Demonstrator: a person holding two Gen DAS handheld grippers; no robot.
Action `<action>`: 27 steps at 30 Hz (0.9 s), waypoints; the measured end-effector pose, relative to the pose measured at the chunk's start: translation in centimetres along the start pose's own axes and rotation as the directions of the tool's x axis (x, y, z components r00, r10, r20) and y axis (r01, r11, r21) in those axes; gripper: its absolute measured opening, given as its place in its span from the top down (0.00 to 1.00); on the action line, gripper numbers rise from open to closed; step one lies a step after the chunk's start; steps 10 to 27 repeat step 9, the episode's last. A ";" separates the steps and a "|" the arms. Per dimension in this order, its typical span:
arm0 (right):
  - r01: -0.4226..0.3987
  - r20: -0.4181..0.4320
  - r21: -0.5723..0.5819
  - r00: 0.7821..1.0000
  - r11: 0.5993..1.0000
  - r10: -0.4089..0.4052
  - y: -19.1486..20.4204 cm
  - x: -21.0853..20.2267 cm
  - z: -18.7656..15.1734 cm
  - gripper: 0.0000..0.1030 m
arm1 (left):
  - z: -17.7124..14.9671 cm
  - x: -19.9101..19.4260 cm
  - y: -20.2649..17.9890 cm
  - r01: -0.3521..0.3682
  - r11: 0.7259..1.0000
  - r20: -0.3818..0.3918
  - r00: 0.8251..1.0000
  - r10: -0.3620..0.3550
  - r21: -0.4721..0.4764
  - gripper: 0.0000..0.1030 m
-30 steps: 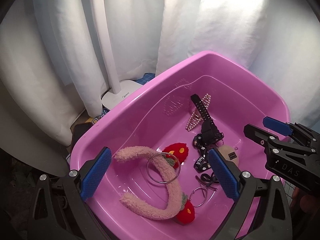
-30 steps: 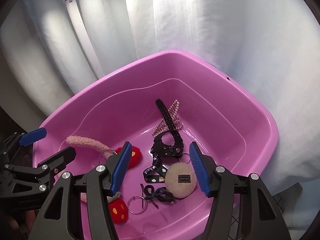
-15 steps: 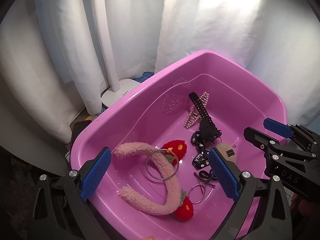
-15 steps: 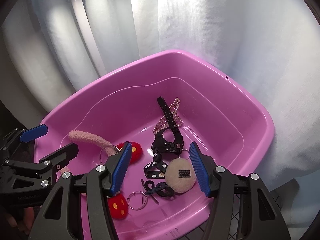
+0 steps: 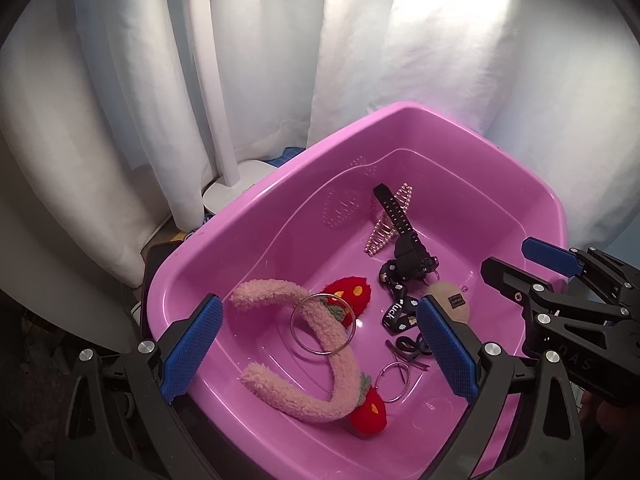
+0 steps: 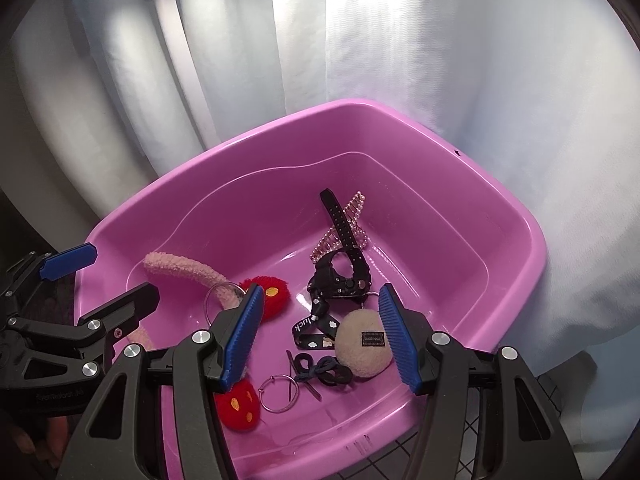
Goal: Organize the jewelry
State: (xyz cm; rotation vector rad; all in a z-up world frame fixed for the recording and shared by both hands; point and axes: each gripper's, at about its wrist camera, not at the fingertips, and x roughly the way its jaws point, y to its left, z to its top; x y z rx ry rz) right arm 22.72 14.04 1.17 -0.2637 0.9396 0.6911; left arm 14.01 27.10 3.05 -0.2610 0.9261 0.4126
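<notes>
A pink plastic tub (image 5: 532,184) (image 6: 520,216) holds the jewelry. Inside lie a fuzzy pink headband with red strawberries (image 5: 332,344) (image 6: 180,266), a large silver bangle (image 5: 323,325), a small silver ring (image 5: 394,376) (image 6: 278,394), a black watch (image 5: 404,240) (image 6: 344,256), a pearl hair clip (image 5: 384,228) (image 6: 352,216), a black strap with white print (image 5: 394,308) (image 6: 310,328), a cream round puff (image 5: 448,300) (image 6: 364,344) and dark hair ties (image 5: 412,346) (image 6: 320,370). My left gripper (image 5: 320,354) is open above the tub's near side, empty. My right gripper (image 6: 322,340) is open and empty above the puff.
White curtains hang behind the tub on all sides. A white lamp base and pole (image 5: 236,188) stand behind the tub's left rim. The right gripper shows at the right edge of the left wrist view (image 5: 560,292), the left gripper at the left of the right wrist view (image 6: 68,312).
Both grippers have pulled back and up a little from the tub, so it looks smaller and lower. The items in the tub have not moved.
</notes>
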 end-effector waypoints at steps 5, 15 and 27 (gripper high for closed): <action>-0.001 -0.004 -0.004 1.000 1.000 0.001 0.3 0.0 -0.2 0.44 | -0.2 -0.3 0.1 -0.013 1.000 0.001 1.000 0.013 -0.005 0.07; 0.002 -0.006 -0.007 1.000 1.000 -0.002 0.7 0.0 -0.5 0.44 | -0.3 -0.3 0.5 -0.017 1.000 -0.005 1.000 0.017 -0.021 0.07; 0.002 -0.006 -0.007 1.000 1.000 -0.002 0.7 0.0 -0.5 0.44 | -0.3 -0.3 0.5 -0.017 1.000 -0.005 1.000 0.017 -0.021 0.07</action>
